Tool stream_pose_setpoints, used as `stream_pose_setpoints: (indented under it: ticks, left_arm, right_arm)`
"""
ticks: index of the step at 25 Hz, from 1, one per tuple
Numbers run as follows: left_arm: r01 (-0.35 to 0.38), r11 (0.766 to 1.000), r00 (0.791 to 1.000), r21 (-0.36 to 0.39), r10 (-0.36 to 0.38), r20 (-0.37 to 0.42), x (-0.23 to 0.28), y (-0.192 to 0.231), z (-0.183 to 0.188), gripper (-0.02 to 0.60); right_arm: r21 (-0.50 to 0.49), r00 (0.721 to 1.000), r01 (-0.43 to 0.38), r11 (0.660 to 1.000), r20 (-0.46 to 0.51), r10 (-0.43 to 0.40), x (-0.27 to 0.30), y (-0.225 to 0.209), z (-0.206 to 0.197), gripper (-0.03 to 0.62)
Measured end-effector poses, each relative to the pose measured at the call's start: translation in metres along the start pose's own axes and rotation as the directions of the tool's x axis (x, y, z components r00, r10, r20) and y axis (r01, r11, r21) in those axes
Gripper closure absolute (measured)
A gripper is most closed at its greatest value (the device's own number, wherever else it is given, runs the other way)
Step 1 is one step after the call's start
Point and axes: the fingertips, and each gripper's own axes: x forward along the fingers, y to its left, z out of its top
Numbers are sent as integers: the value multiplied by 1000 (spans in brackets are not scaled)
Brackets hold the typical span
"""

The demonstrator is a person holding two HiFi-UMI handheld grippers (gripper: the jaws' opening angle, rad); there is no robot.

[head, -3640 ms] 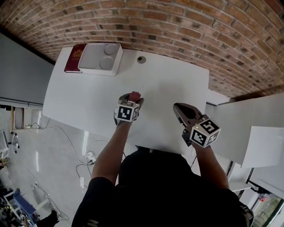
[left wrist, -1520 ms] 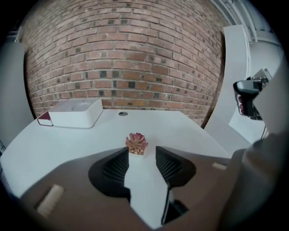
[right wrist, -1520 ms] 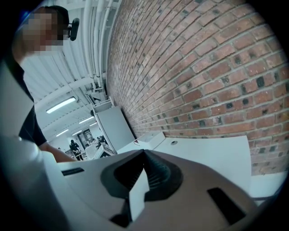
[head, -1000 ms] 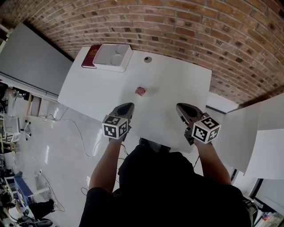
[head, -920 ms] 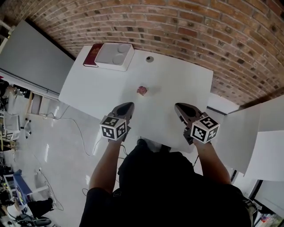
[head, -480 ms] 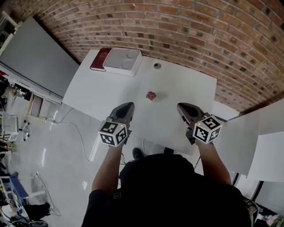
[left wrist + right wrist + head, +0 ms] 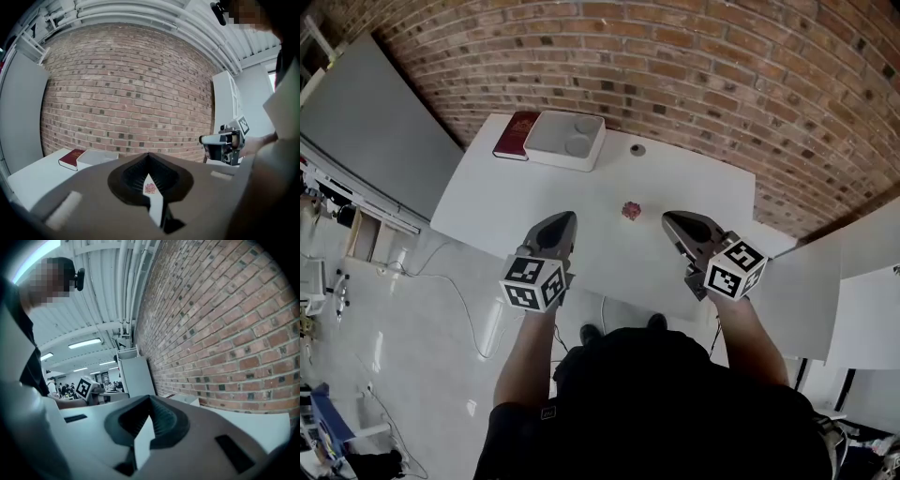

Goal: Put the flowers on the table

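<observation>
Pink flower (image 7: 630, 209) on white table (image 7: 487, 202); left gripper (image 7: 565, 218) and right gripper (image 7: 668, 219) fingers closed, empty.

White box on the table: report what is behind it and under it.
Behind the white box rises the brick wall. It rests on the white table, with a red book at its left end. Anything beneath it is covered.

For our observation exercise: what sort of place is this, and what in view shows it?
Probably an open-plan office or lab: a white table stands against a bare brick wall, with exposed ceiling pipes and strip lights overhead.
</observation>
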Motion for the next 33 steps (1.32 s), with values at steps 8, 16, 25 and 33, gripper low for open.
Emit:
stream_pose_setpoints:
  ticks: [8,16,25,33]
  left_arm:
    - [38,999,999,-12,-38,21,-11,18,5,572]
    - [62,992,993,-111,-51,102,-22,29,18,572]
    - [106,993,987,-50,-99,127,-22,12,31,572]
    - [84,993,987,80,-94,134,-21,-4,36,574]
  right_arm:
    - [-68,998,57,996,26,-56,5,13,15,588]
    - [-63,996,87,994,2,-87,7,14,8,588]
    - [-48,997,71,996,8,-71,7,18,13,588]
    - [-27,999,42,999,20,-41,3,16,11,588]
